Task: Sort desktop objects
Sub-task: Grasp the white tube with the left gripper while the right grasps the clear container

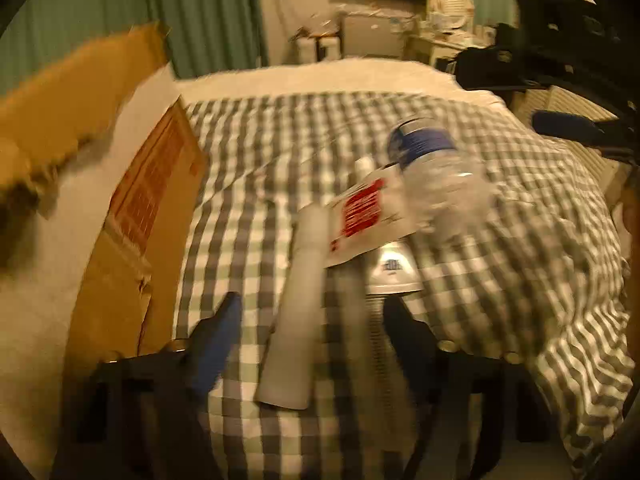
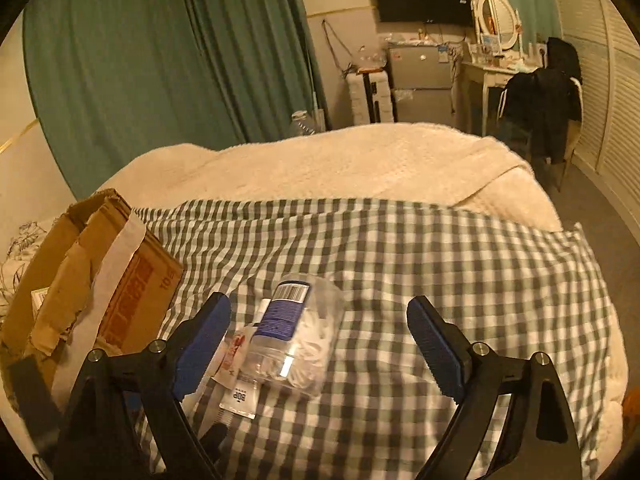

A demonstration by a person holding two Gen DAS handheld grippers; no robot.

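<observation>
A clear plastic jar with a blue label (image 2: 296, 336) lies on its side on the checked cloth (image 2: 440, 260); it also shows in the left wrist view (image 1: 436, 168). Beside it lie a white packet with red print (image 1: 360, 216), a silver tube (image 1: 394, 268) and a white tube (image 1: 298, 300). My left gripper (image 1: 316, 320) is open, its fingers either side of the white and silver tubes, touching neither that I can see. My right gripper (image 2: 320, 340) is open, low over the jar. It appears in the left wrist view at upper right (image 1: 568, 124).
An open cardboard box (image 2: 92, 280) with red print stands at the left of the cloth, also in the left wrist view (image 1: 132, 216). A cream blanket (image 2: 340, 160) lies beyond the cloth. Green curtains, a dressing table and a chair stand behind.
</observation>
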